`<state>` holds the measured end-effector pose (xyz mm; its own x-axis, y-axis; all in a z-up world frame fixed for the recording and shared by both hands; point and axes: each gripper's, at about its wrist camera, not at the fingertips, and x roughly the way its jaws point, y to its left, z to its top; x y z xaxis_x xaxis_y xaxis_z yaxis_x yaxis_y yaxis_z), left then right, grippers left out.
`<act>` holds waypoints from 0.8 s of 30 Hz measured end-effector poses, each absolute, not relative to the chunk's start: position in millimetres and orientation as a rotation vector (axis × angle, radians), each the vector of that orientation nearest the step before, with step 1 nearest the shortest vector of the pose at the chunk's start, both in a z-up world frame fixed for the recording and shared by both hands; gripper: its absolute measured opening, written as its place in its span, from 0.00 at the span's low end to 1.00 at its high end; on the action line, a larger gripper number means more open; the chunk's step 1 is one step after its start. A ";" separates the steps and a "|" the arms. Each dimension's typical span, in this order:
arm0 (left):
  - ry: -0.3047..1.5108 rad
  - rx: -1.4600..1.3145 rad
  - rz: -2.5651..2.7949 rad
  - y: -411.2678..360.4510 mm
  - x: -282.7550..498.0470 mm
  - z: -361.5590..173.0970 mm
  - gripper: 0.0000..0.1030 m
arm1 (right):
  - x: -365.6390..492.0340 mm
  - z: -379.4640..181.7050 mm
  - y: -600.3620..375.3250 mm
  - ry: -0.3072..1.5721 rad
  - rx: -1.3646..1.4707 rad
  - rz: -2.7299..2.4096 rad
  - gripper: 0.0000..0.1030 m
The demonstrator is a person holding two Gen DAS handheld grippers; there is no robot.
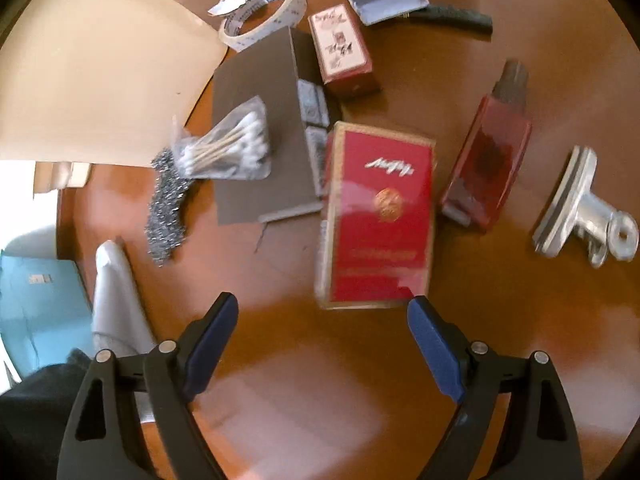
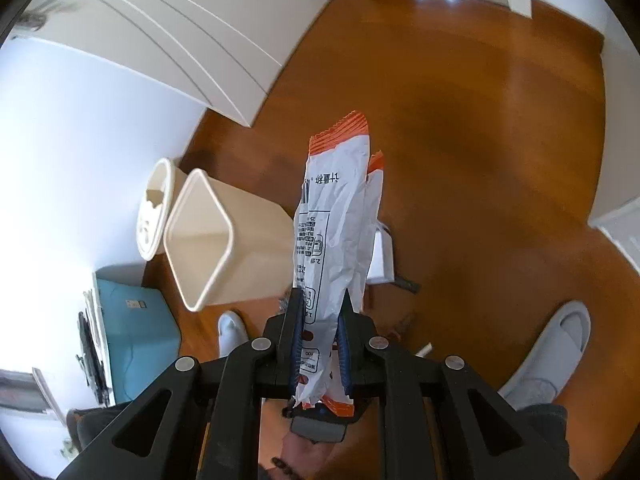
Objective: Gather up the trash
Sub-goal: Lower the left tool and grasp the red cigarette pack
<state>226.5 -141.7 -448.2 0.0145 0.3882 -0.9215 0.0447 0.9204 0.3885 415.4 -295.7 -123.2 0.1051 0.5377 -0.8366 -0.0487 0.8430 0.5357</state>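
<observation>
Right wrist view: right tongs [image 2: 320, 344] clamp a white-and-orange wrapper [image 2: 336, 216]; left tongs [image 1: 320, 320] gape empty above a red box [image 1: 380, 216]

Daylight, bright. Left wrist view motion-blurred. White wall [image 2: 72, 128] overexposed; glare on glossy brown wooden floor [image 2: 480, 80]. Fisheye edges vignetted.

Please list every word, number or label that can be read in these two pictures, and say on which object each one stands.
"计量称": on the white and orange crumpled plastic wrapper in the shut right gripper.
"100": low on the same wrapper; its other small print is too small to read.
Large red and gold box: white script and gold line, blurred.
Small red and cream box: print unreadable.
White tape roll: print unreadable.
</observation>
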 end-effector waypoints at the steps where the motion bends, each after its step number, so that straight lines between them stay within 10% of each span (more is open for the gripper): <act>1: 1.541 0.336 0.281 -142.1 227.8 -450.8 0.85 | 415.6 -125.5 -295.5 1.416 0.429 0.454 0.16; 24: 1.378 0.716 0.367 -152.4 225.1 -433.9 0.85 | 419.4 -139.6 -283.5 1.473 0.448 0.449 0.17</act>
<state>225.1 -152.4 -433.9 0.1818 0.6273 -0.7573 0.1668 0.7393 0.6524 419.4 -283.5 -139.6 0.0475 0.5447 -0.8373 -0.0145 0.8385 0.5447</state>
